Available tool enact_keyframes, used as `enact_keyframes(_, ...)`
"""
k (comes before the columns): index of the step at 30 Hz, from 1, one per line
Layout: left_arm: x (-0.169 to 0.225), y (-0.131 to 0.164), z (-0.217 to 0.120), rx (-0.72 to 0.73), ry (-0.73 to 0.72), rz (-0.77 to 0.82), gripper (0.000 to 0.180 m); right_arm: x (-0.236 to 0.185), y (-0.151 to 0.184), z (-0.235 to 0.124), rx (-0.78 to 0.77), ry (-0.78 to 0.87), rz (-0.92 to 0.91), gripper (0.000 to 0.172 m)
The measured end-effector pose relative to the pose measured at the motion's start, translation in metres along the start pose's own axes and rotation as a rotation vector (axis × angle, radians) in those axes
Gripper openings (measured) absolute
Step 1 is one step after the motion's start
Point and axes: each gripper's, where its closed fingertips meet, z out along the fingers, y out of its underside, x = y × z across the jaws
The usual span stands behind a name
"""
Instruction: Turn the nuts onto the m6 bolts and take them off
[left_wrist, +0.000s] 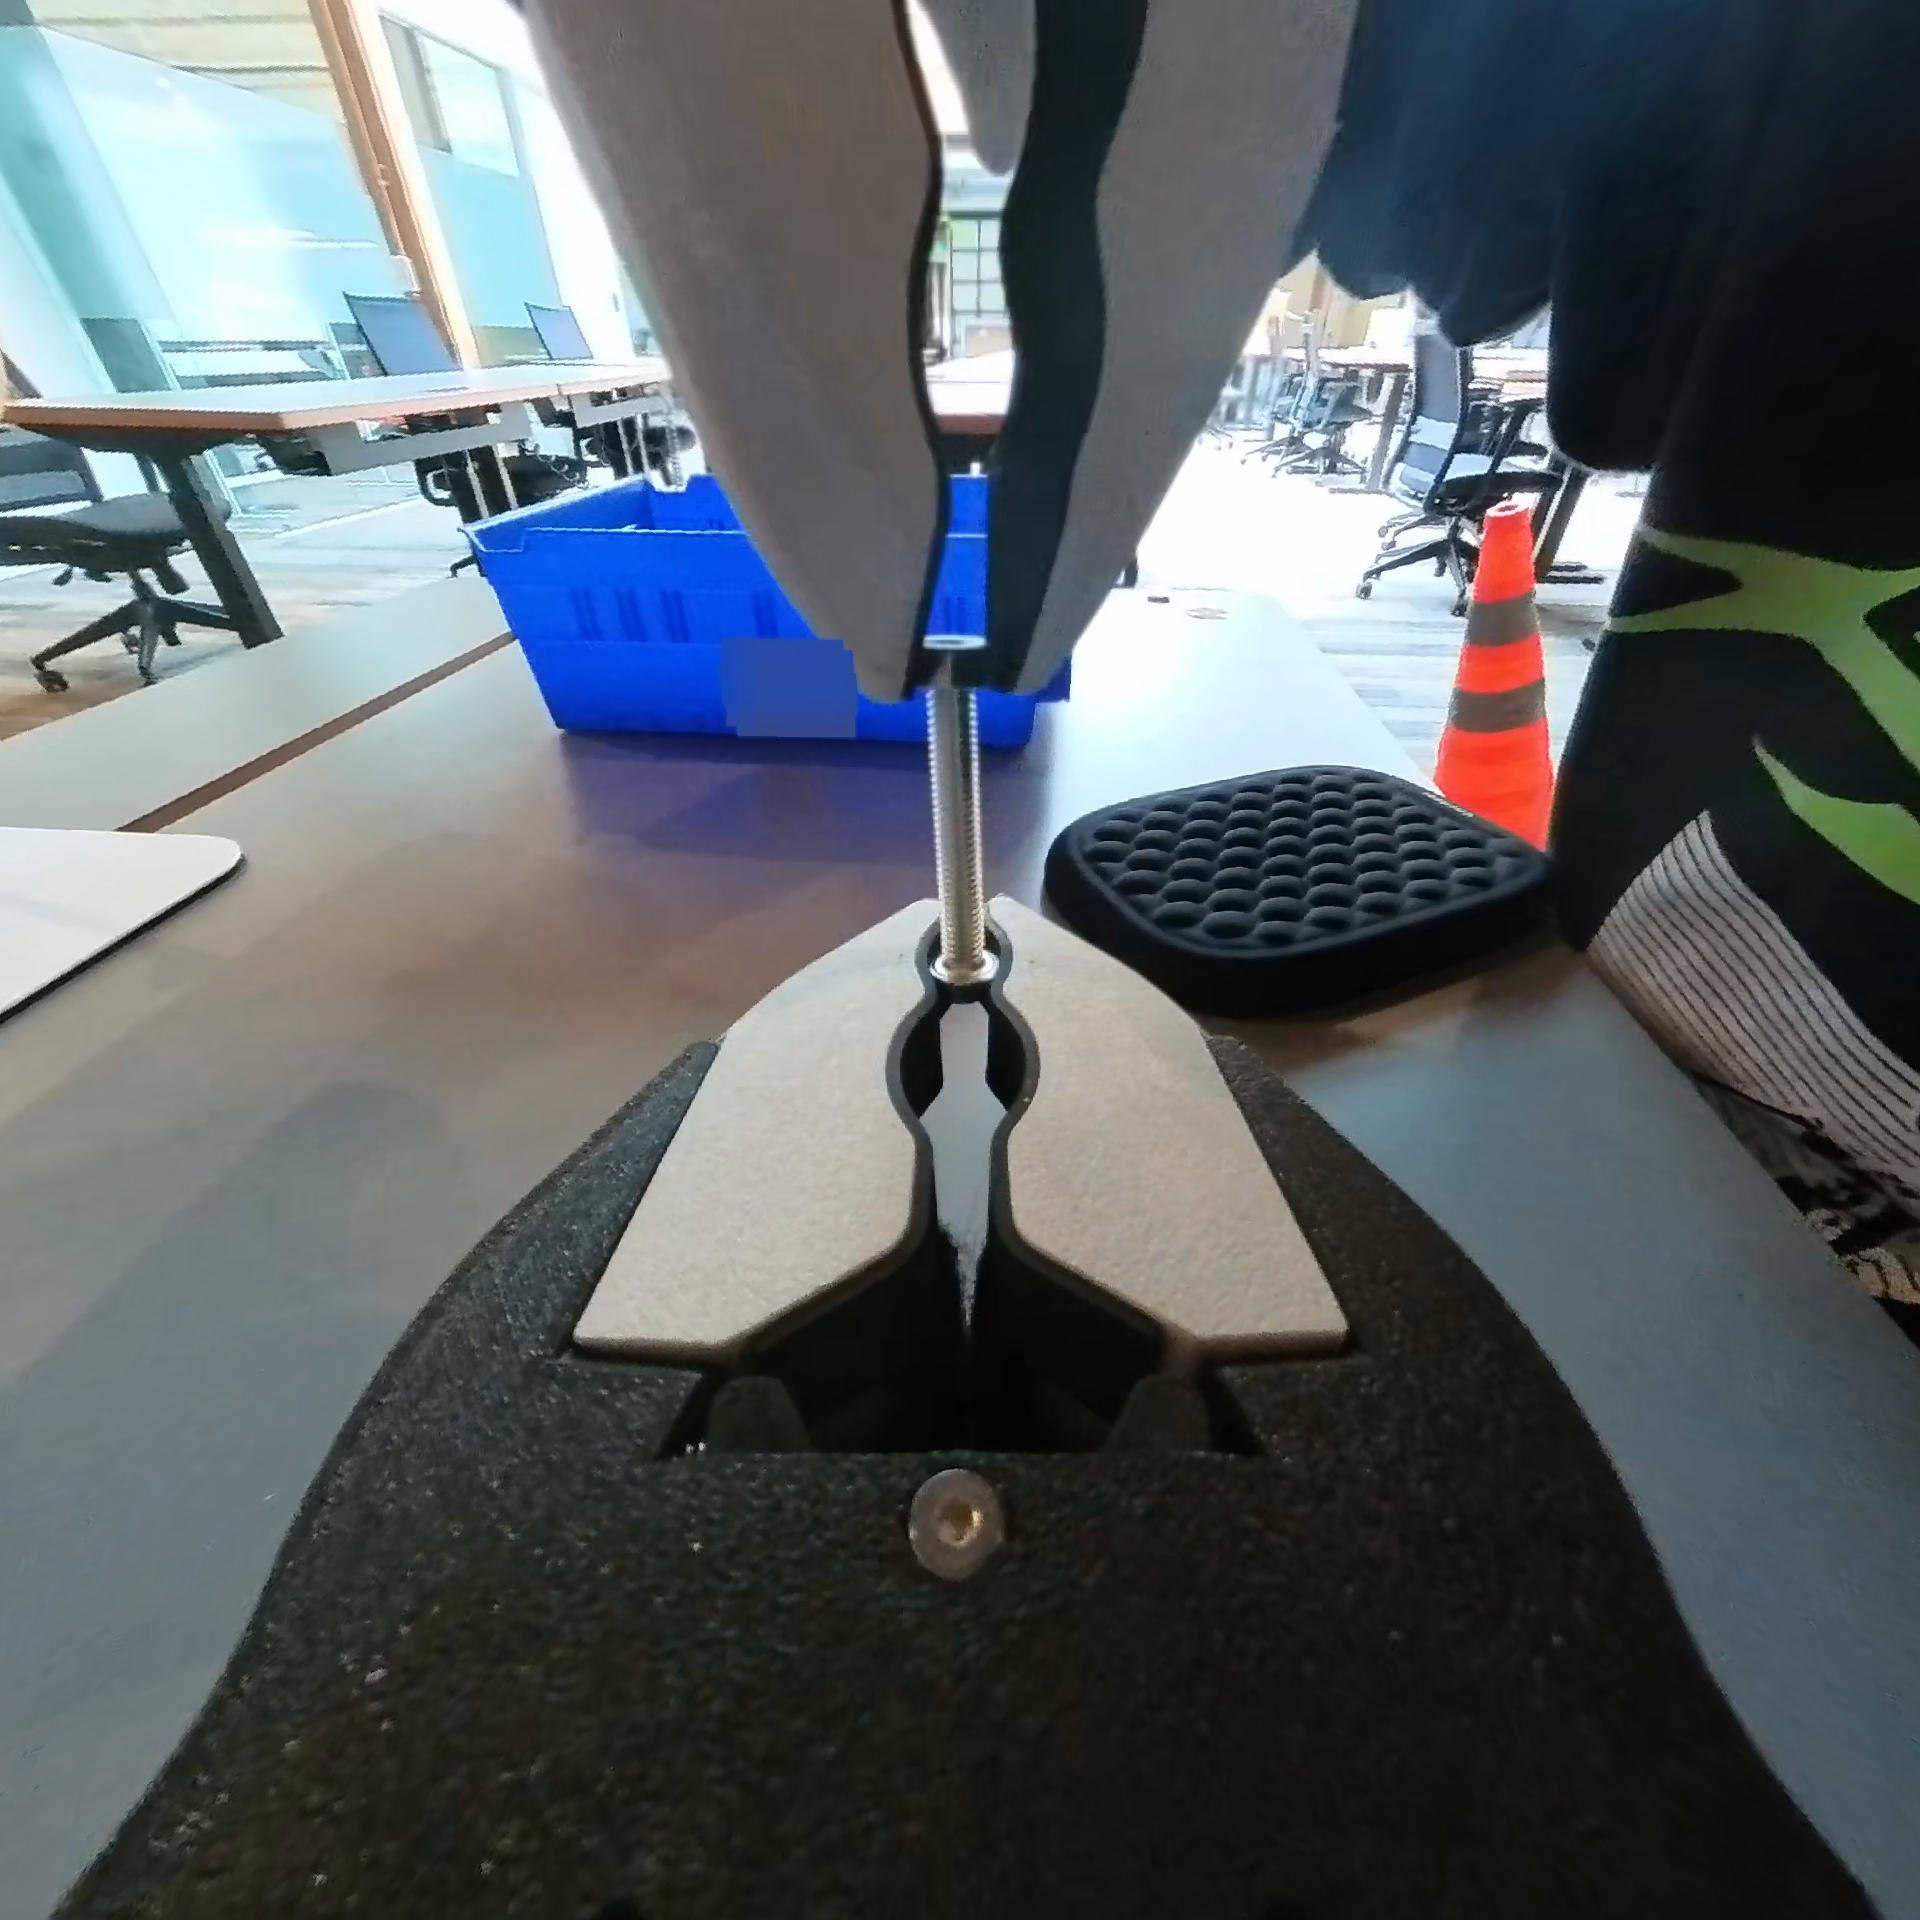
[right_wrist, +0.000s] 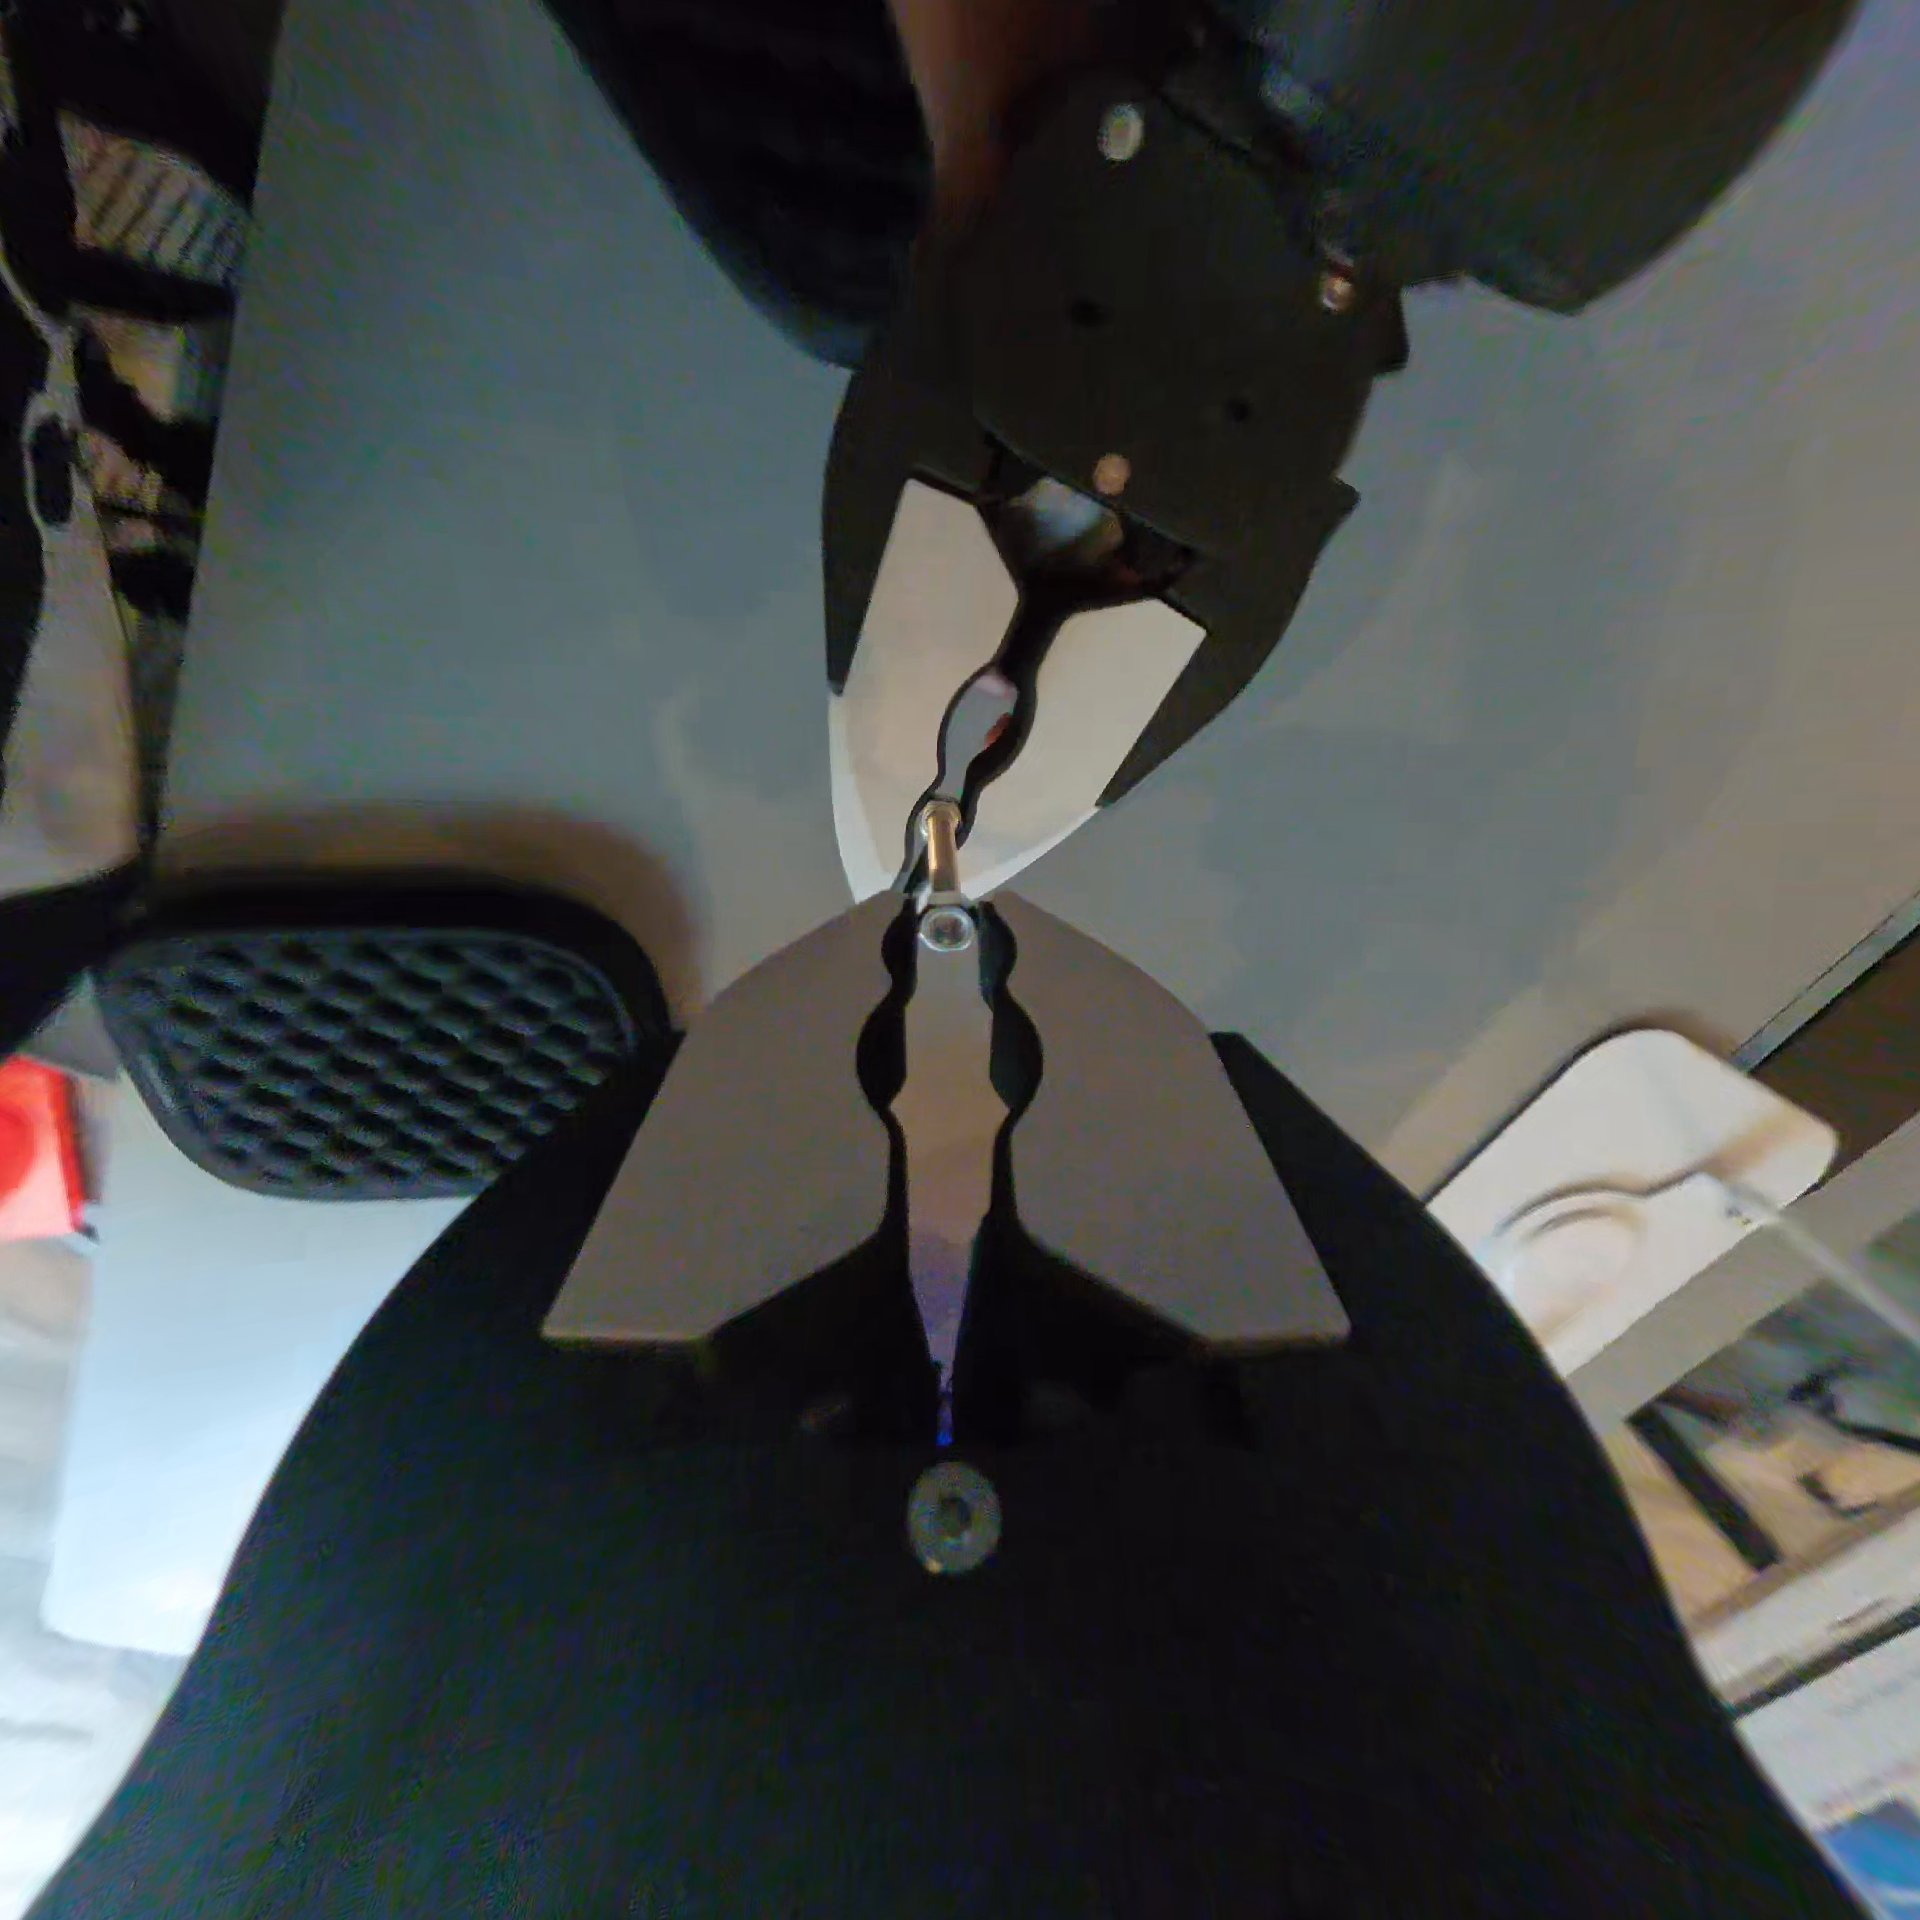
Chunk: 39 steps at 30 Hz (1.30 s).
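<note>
A silver m6 bolt (left_wrist: 954, 821) stands upright between my two grippers above the grey table (left_wrist: 416, 1039). My left gripper (left_wrist: 961, 940) is shut on a silver nut (left_wrist: 961, 968), which sits in the round groove at its fingertips with the threaded shaft running through it. My right gripper (left_wrist: 954, 681) comes down from above and is shut on the bolt's socket head (right_wrist: 945, 928). In the right wrist view my right gripper (right_wrist: 948, 914) looks down the shaft to the nut (right_wrist: 932, 816) in the left gripper (right_wrist: 940, 831).
A blue bin (left_wrist: 644, 613) stands behind the bolt. A black honeycomb pad (left_wrist: 1299, 883) lies to the right, with an orange cone (left_wrist: 1501, 675) beyond it. A white mat (left_wrist: 94, 904) lies at the left. A person's sleeve (left_wrist: 1766, 727) fills the right side. Across from one pair of fingers to the other is roughly 6 cm.
</note>
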Motion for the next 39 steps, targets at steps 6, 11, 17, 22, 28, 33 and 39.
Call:
enact_keyframes(6, 0.002, -0.001, -0.001, 0.008, 0.022, 0.001, 0.003, -0.004, 0.002, -0.009, 0.038, -0.012, -0.222, 0.04)
enact_keyframes(11, 0.004, -0.002, -0.001, 0.015, 0.045, -0.005, 0.003, -0.007, -0.004, -0.008, 0.112, -0.026, -0.572, 0.029)
enact_keyframes(17, 0.005, -0.002, -0.002, 0.016, 0.052, -0.005, 0.003, -0.004, -0.005, -0.001, 0.092, -0.055, -0.63, 0.012)
enact_keyframes(22, 0.002, -0.002, -0.001, 0.015, 0.021, -0.001, 0.003, -0.001, -0.004, 0.0, 0.058, -0.024, -0.471, 0.009)
enact_keyframes(28, -0.003, 0.0, 0.001, -0.001, -0.025, 0.005, 0.003, 0.001, 0.002, 0.001, -0.027, 0.03, 0.099, 0.01)
enact_keyframes(33, -0.001, -0.001, 0.0, 0.005, -0.007, 0.005, 0.003, 0.0, -0.001, -0.002, -0.001, 0.043, -0.108, 0.039)
enact_keyframes(39, 0.003, -0.001, 0.0, 0.007, 0.023, 0.002, 0.003, -0.003, 0.0, -0.003, 0.053, -0.012, -0.614, 0.03)
